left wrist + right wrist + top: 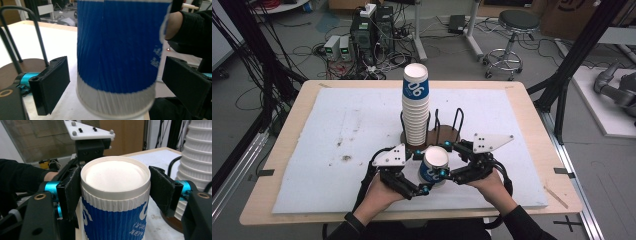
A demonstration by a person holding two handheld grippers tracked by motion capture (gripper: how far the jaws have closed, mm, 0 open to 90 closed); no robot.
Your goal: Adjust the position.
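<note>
While right gripper (446, 172) clamps upturned cup (433, 165) steady, left gripper (421, 172) fingers flank it wide, likely regrasping.

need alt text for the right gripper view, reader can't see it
An upside-down blue and white paper cup stands between the right gripper's two black jaws, which sit against its sides near the top. Behind it is the left gripper with its white plate, and a tall stack of white cups rises at the right edge.
</note>
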